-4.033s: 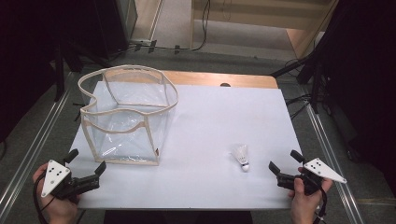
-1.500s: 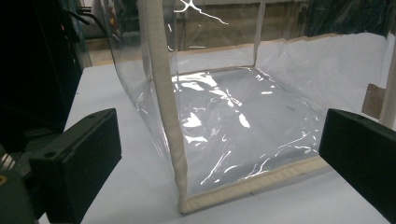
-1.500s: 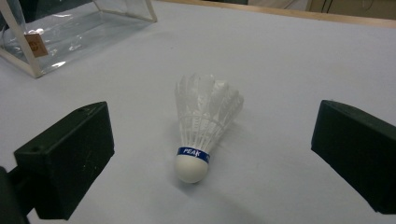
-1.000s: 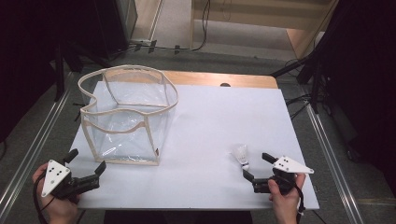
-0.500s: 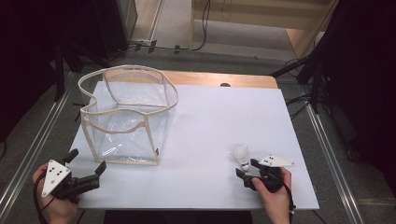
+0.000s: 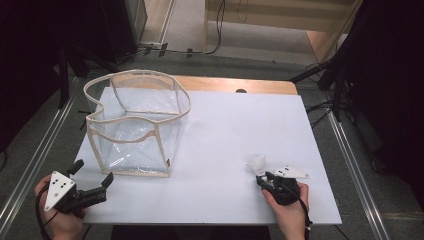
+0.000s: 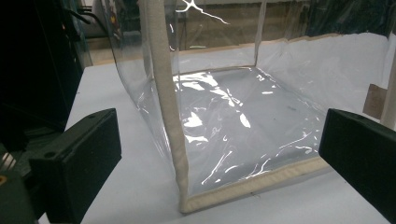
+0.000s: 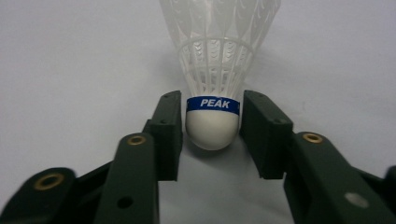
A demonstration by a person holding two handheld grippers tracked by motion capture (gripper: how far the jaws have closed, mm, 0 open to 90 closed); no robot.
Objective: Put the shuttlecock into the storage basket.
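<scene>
We see the white shuttlecock (image 8: 212, 70) lying on the white table (image 6: 235, 130), lower right of the high view, its cork end pinched between the jaws of the right gripper (image 8: 211, 126), which have just been closing on it. At lower left, the left gripper (image 6: 92, 181) is spread wide, facing the clear bag (image 6: 135, 125).

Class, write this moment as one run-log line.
right gripper: just closed on shuttlecock cork | left gripper: open, facing clear bag
</scene>
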